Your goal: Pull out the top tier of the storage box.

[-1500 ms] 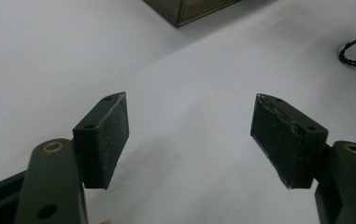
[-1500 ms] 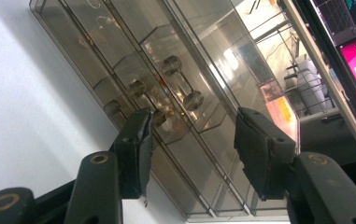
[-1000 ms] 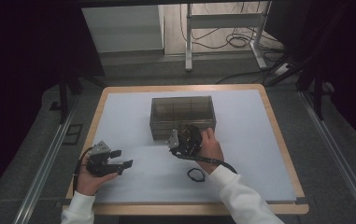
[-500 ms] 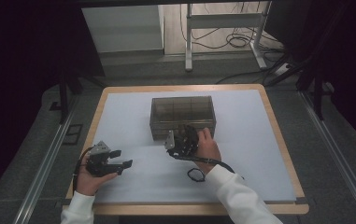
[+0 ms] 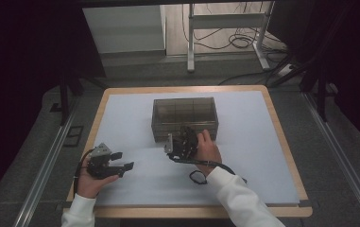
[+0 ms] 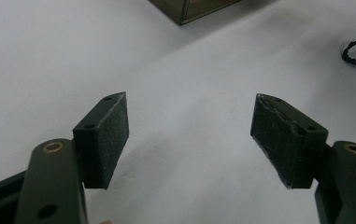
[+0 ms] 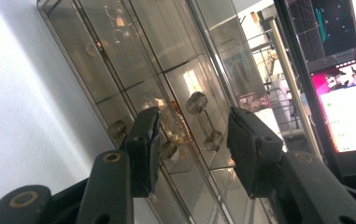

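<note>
Drawer knob (image 7: 196,102) between closing right gripper (image 7: 192,140) fingers (image 7: 144,140), untouched; nothing gripped.

My right hand (image 5: 205,150) covers most of my right gripper (image 5: 181,143) from above, so I can't tell there how its jaws stand. The box (image 5: 184,116) runs off the top and bottom edges in my right gripper view; what lies behind its smoked panels is blurred. In my left gripper view only a box corner shows.

place: lab | evidence: test table (image 5: 281,142), computer monitors (image 7: 348,107), floor cables (image 5: 234,42), dark curtains (image 5: 26,47)
</note>
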`<state>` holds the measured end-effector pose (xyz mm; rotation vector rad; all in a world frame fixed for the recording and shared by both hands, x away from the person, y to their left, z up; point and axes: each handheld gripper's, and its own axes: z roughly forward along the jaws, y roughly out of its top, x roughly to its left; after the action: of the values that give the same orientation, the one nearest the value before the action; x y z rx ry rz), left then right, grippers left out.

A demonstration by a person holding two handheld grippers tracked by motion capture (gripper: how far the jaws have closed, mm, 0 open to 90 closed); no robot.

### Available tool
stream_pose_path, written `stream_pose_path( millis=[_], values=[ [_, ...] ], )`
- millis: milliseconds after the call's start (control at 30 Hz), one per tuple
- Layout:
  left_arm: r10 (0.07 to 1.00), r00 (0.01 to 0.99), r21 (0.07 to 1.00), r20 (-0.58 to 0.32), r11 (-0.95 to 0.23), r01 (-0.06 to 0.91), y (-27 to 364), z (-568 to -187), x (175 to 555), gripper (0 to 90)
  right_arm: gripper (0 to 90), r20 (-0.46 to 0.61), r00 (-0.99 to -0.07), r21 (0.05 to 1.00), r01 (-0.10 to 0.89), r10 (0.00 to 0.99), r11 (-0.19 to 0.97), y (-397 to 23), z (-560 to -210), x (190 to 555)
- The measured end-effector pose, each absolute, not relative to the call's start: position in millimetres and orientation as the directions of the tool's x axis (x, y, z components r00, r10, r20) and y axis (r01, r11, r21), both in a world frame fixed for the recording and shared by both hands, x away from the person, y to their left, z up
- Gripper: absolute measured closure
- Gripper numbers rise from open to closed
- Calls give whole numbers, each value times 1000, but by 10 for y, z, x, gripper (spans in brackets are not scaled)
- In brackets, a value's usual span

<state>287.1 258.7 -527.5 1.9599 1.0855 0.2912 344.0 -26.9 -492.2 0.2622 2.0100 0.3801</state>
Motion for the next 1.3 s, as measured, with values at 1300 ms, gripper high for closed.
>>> stream_pose_path(
  millis=[1300],
  values=[
    [781, 594, 765, -194, -258, 590, 2592, -5305, 2887, 280, 754, -910, -358, 233, -24, 209, 972, -181, -5047, 3513]
  ],
)
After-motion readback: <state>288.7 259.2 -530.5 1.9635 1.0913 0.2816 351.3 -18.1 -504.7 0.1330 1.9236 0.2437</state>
